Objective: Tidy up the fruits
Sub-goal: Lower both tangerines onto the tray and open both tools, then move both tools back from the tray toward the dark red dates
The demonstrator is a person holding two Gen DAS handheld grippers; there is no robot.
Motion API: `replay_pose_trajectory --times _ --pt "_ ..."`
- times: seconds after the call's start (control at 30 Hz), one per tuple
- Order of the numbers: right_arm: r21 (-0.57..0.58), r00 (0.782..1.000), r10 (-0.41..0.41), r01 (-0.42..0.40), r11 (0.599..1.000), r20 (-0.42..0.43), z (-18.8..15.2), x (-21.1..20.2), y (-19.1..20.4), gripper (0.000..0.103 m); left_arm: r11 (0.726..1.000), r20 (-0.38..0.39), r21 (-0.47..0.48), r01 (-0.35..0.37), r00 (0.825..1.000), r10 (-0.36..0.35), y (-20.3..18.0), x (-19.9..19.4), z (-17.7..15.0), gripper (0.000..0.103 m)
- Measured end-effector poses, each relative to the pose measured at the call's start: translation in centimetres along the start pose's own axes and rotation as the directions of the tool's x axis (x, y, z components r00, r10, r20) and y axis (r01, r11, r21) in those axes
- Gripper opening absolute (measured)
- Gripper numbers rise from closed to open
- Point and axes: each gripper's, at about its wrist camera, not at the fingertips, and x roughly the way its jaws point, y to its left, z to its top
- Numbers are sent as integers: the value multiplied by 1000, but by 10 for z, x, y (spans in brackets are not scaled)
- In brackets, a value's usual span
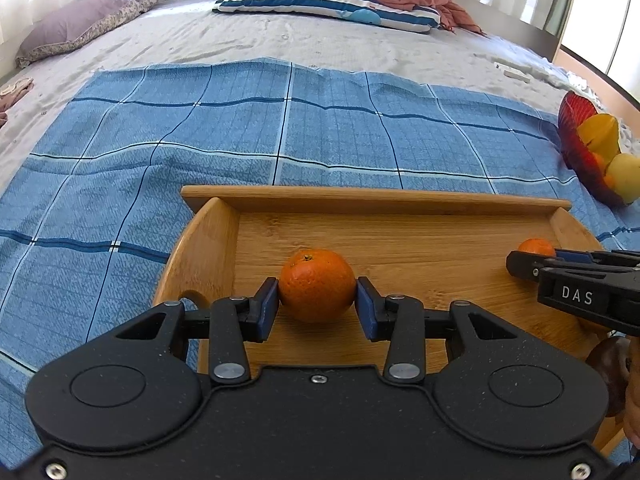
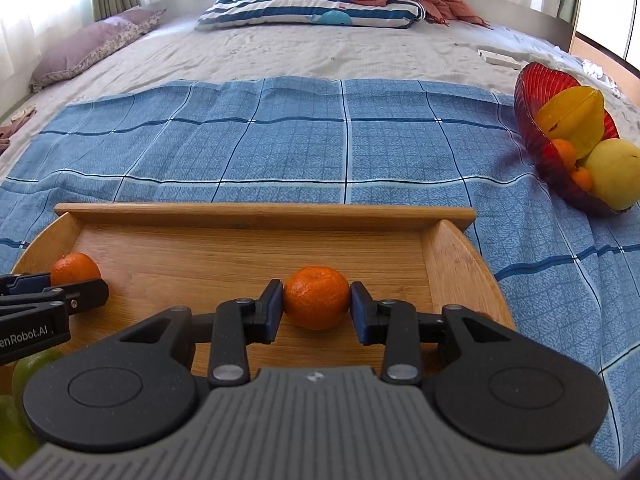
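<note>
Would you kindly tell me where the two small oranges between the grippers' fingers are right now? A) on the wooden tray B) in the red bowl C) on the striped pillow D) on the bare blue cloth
A: the left gripper brackets one orange and the right gripper the other orange, both over the floor of the wooden tray, while the red bowl sits apart on the cloth.

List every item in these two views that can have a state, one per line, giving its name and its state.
Left tool: shut on left mandarin.
Right tool: shut on right mandarin.
Wooden tray: upright on the blue cloth, holding both mandarins.
Red bowl: tilted, filled with fruit.
Starfruit: resting in the bowl.
</note>
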Motion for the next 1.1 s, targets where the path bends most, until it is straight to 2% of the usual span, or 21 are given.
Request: replay_pose_trajectory --times 0.3,0.33,0.53,0.7,0.77,0.93,1.1 --pt "4 1000 2 -2 1000 -8 1 0 0 50 1000 -16 -18 -2 1000 1 4 3 1 41" --pt "4 1000 5 -5 1000 -8 1 0 0 56 1000 -16 -18 -4 1000 4 3 3 1 41" --pt "28 999 42 -42 999 4 2 -4 -4 62 1000 -17 -17 -8 1000 8 3 3 1 41" --pt "21 998 57 -57 998 29 4 -12 -5 67 1000 -17 -30 2 1000 -2 5 1 2 53" --pt "16 998 56 -56 998 37 5 -17 -5 69 999 -14 -34 2 1000 -2 6 0 2 66" --pt "5 996 55 -56 998 64 8 -32 -5 77 999 3 -28 35 999 -35 5 -9 0 83" --pt "-1 994 57 -57 998 95 8 -48 -7 84 999 13 -13 31 999 -30 -2 -23 -4 88"
